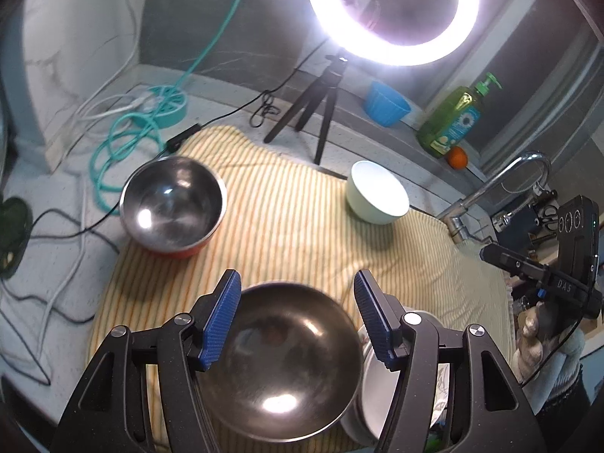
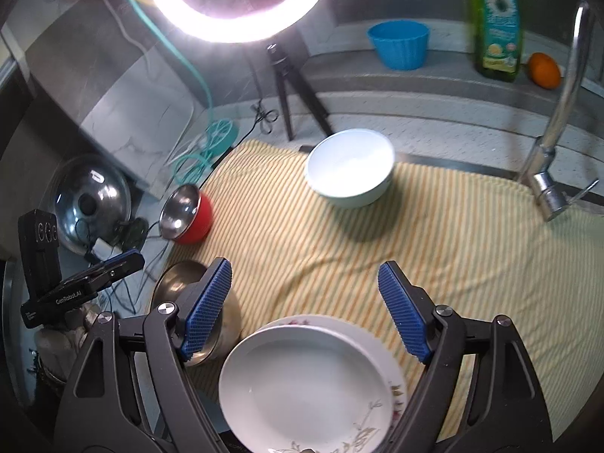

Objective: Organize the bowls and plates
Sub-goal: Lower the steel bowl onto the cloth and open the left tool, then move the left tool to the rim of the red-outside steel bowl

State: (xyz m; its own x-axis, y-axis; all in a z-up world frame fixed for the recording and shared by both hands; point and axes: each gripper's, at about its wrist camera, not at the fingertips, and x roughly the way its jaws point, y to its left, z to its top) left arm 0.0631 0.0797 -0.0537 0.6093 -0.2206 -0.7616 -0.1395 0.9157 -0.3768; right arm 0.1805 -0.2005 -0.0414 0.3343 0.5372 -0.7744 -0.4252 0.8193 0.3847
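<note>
Striped towel point(image 2: 339, 249) over speckled counter point(image 2: 415, 128); ring light point(image 2: 241, 19) behind, sink probably right.

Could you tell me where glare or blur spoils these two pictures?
Left wrist view: the glowing ring light blows out the top, and the dark steel bowl is slightly smeared. Right wrist view: the same light flares, the green soap bottle looks soft, and fisheye bends the edges.
</note>
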